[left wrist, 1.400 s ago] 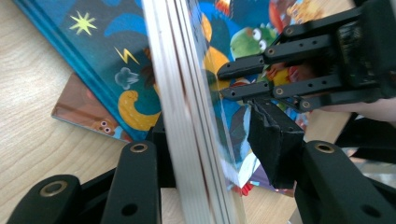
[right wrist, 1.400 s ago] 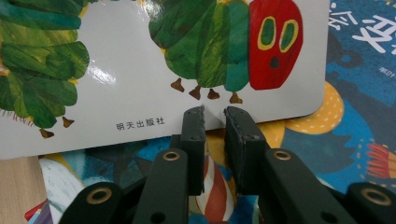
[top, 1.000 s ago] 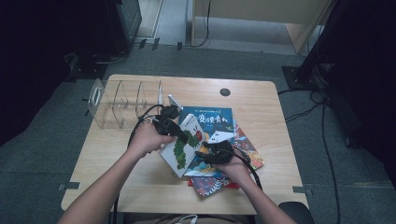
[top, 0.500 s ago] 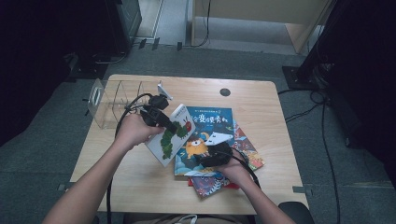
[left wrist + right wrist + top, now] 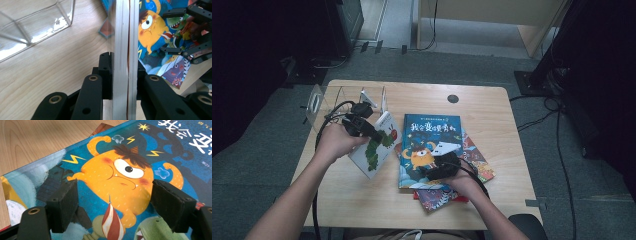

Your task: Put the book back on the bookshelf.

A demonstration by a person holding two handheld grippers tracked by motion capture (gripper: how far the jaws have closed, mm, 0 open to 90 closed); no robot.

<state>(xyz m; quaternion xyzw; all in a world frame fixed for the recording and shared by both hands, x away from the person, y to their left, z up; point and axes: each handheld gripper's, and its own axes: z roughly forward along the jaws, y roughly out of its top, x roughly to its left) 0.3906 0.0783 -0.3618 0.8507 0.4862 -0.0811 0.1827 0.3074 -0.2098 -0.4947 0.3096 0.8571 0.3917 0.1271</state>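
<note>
High view puts the right gripper nearest the person, low on the blue monster book at about five o'clock from the table's centre; its jaws have just been opening and now stand wide, with nothing between them. In the right gripper view the two foam-faced pads hover apart over the glossy cover and its orange one-eyed monster, so that book looks released and lying flat on top of the small pile of picture books. Over at nine o'clock the left gripper is clamped on the caterpillar book, a thin white hardback whose rigid boards show edge-on in the left gripper view, squeezed between the black jaws. Compared with a second ago, this book has left the pile, been lifted and tipped up on edge, and travelled toward the clear plastic rack at ten o'clock. That suggests the sorting is under way: one book is on its way to a slot, the rest still wait. The rack is see-through with upright dividers, hard and shiny against the matte pale wooden table; which slot the book is heading for I can't quite tell from here.
</note>
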